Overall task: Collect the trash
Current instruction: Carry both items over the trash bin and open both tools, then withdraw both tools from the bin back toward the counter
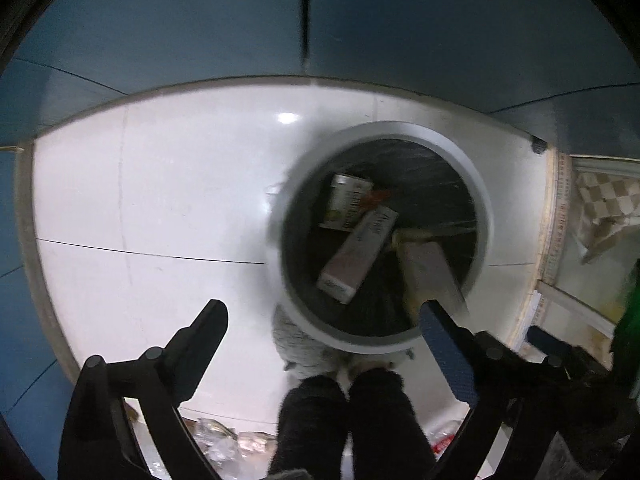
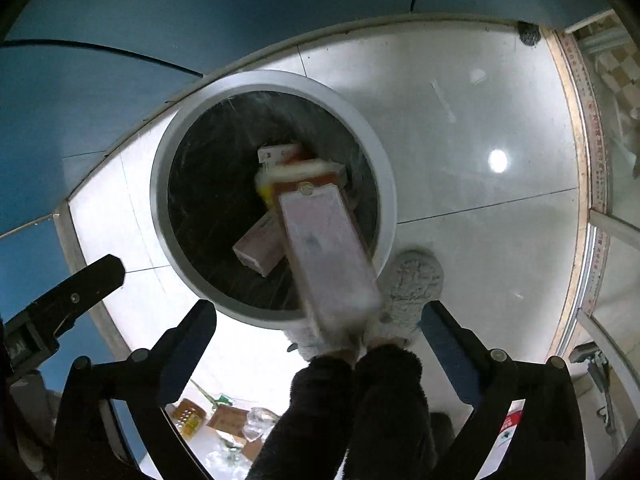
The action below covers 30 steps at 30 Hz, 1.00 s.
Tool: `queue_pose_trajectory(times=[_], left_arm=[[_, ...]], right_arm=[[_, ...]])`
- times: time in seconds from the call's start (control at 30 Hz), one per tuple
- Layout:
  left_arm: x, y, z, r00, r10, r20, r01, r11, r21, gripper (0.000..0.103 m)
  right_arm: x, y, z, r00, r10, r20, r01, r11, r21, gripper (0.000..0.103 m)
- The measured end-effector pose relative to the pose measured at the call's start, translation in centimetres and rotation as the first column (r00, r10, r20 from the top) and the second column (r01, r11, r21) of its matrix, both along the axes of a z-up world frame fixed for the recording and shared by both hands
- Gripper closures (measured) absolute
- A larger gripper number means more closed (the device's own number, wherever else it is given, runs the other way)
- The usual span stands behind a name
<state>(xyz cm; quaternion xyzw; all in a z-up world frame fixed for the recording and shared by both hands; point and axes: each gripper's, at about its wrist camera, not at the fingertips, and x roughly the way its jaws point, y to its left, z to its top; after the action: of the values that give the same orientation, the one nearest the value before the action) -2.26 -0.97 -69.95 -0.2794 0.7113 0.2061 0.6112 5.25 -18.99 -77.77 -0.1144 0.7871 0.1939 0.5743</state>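
Observation:
A round bin with a grey rim and a black liner stands on the white floor. Inside it lie a pink box and a white carton. My left gripper hangs above the bin's near edge, open, with nothing between its pads. In the right wrist view the same bin is below my right gripper, also open. A long pale box, smeared by motion, is loose over the bin's mouth and touches neither pad. The same long box shows blurred in the left wrist view.
A person's legs in dark fuzzy trousers and grey slippers stand against the bin. Loose wrappers and packets lie on the floor behind. Blue walls close in the far side, and a doorway threshold runs along the right.

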Motion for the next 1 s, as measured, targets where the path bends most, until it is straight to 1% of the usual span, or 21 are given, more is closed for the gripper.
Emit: queue_pose_trajectory(times=[0.1,0.17,0.2,0.27,0.37,0.47,0.63,0.77,0.83,0.87,0.93,0.97,1.0], left_arm=[[-1.1,0.4,0.8,1.0,0.001,-0.006,-0.001,0.999,0.04,0.005],[-1.2,0.0,1.4,1.0,0.0,-0.006,0.0,0.998,0.064,0.005],[-1.5,-0.1,1.9,1.0,-0.002,-0.007,0.002,0.997,0.077,0.005],[-1.9,-0.3,3.0,1.0,-0.001,0.0,0.001,0.997,0.083,0.005],[-2.5,-0.6,5.1,1.0,-0.002,0.006,0.001,0.995,0.097,0.005],[-3.0,-0.9,7.0,1.0,-0.003,0.016,0.001,0.995,0.096,0.005],[-3.8,-2.1,11.2,0.999,-0.007,0.034,0.003,0.995,0.101,0.005],[-4.4,-3.0,15.6,0.999,-0.018,0.052,0.013,0.994,0.109,0.005],[-4.6,-3.3,18.2,0.998,-0.021,0.063,0.014,0.993,0.115,0.005],[-4.7,-3.4,19.4,0.997,-0.023,0.069,0.015,0.993,0.116,0.005],[-4.9,-3.8,22.4,0.996,-0.029,0.084,0.018,0.992,0.124,0.005],[-5.1,-4.0,23.4,0.995,-0.032,0.091,0.02,0.992,0.126,0.005],[-5.2,-4.3,25.2,0.994,-0.039,0.1,0.026,0.991,0.132,0.005]], right_arm=[[-0.4,0.6,1.4,0.999,0.021,0.045,-0.02,1.0,-0.019,0.0],[-0.6,0.6,1.9,0.997,0.034,0.063,-0.032,0.999,-0.032,0.0],[-0.7,0.5,2.4,0.996,0.043,0.083,-0.039,0.998,-0.056,0.0],[-0.7,0.4,3.5,0.995,0.043,0.095,-0.037,0.998,-0.059,0.0],[-0.9,0.0,5.8,0.992,0.039,0.116,-0.034,0.998,-0.051,0.0],[-1.2,-0.6,8.6,0.989,0.036,0.141,-0.031,0.999,-0.042,0.0],[-1.6,-1.0,14.5,0.98,0.05,0.191,-0.047,0.999,-0.021,0.0],[-2.0,-1.7,20.0,0.973,0.06,0.221,-0.059,0.998,-0.01,0.0],[-2.2,-2.2,23.4,0.971,0.058,0.232,-0.06,0.998,-0.001,0.0],[-2.2,-2.5,24.4,0.97,0.056,0.236,-0.059,0.998,0.003,0.0],[-2.4,-3.1,28.1,0.967,0.05,0.25,-0.056,0.998,0.018,0.0],[-2.6,-3.2,29.1,0.966,0.048,0.255,-0.056,0.998,0.022,0.0],[-2.7,-3.5,31.0,0.965,0.045,0.26,-0.055,0.998,0.03,0.0]])
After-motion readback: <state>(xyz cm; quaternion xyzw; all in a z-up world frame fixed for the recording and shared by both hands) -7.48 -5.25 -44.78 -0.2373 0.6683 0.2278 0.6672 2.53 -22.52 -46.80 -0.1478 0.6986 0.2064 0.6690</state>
